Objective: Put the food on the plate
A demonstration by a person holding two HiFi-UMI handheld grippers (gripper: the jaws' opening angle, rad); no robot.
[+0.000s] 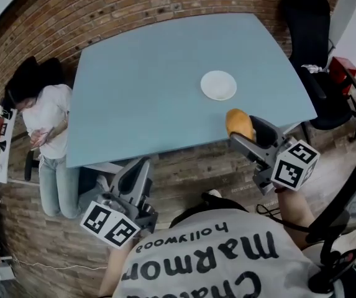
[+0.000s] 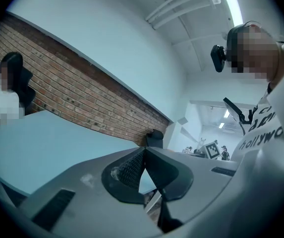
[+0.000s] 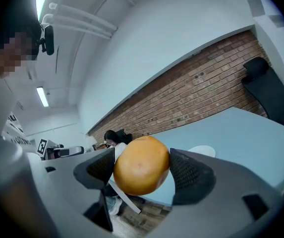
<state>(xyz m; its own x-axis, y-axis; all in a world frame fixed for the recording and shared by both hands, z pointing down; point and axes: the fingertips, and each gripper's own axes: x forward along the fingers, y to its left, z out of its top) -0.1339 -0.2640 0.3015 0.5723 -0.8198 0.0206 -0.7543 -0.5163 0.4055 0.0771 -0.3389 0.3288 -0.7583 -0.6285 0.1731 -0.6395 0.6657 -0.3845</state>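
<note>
1. While it spans the middle of the head view, the pale blue table [image 1: 153, 85] has brick surfaces along its upper and lower edges. The same brick wall [image 2: 82, 100] runs behind it in the left gripper view.
2. At the left edge of the head view, a person [image 1: 48, 120] in a white top and jeans sits beside the table's left side.
3. In the upper right corner of that view, a black chair [image 1: 308, 23] stands just off the table's far right corner.
4. The right gripper [image 1: 243, 134] shows at the lower right, reaching towards the table's near edge. In its own view its jaws pinch the food from both sides, the pads pressed against it.
5. The left gripper [image 1: 141, 166] shows at the lower left centre, below the table's near edge. In its own view its jaws are pressed together at the tips with nothing between them.
6. A white plate [image 1: 219, 85] lies on the table, right of centre in the head view. It shows again just behind the right jaw in the right gripper view.
7. The food [image 1: 240, 124], round and orange-brown, is held at the table's near edge. It sits to the lower right of the plate and apart from it.
</note>
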